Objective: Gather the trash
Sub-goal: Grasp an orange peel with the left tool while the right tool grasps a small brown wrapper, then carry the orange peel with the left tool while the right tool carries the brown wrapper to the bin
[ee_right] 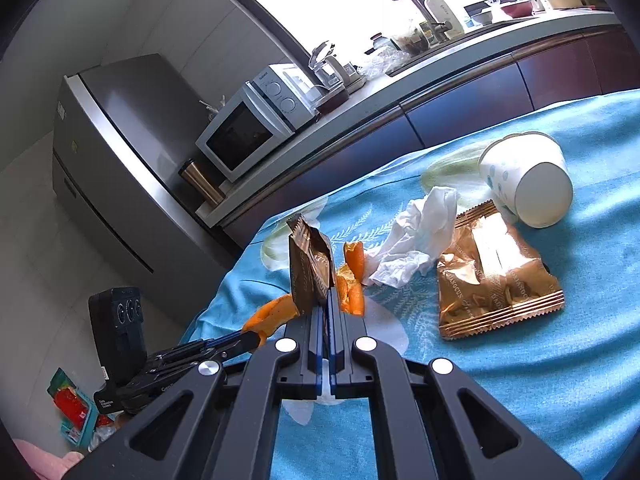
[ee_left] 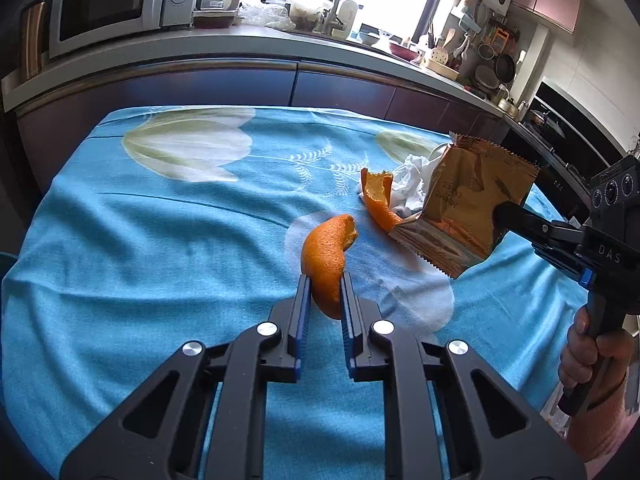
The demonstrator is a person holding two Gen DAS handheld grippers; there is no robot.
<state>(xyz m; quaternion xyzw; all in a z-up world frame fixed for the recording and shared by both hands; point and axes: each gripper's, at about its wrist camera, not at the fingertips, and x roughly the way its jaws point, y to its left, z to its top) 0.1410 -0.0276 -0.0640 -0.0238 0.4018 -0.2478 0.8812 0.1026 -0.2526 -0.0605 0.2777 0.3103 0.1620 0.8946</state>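
My left gripper (ee_left: 325, 280) is shut on a curved orange peel (ee_left: 326, 254) just above the blue floral cloth (ee_left: 160, 240); the peel also shows in the right wrist view (ee_right: 272, 316). My right gripper (ee_right: 325, 300) is shut on a gold snack wrapper (ee_right: 310, 268), held upright; in the left wrist view the wrapper (ee_left: 468, 216) hangs at the right. A second orange peel (ee_left: 378, 200) and a crumpled white tissue (ee_left: 412, 188) lie beside it. A second gold wrapper (ee_right: 496, 276) and a tipped paper cup (ee_right: 528, 180) lie further right.
A kitchen counter (ee_left: 280, 50) with a microwave (ee_left: 108, 4) and dishes runs behind the table. A grey fridge (ee_right: 120, 160) stands at the left. The table edge drops to the floor at the left, where a red and teal package (ee_right: 74, 408) lies.
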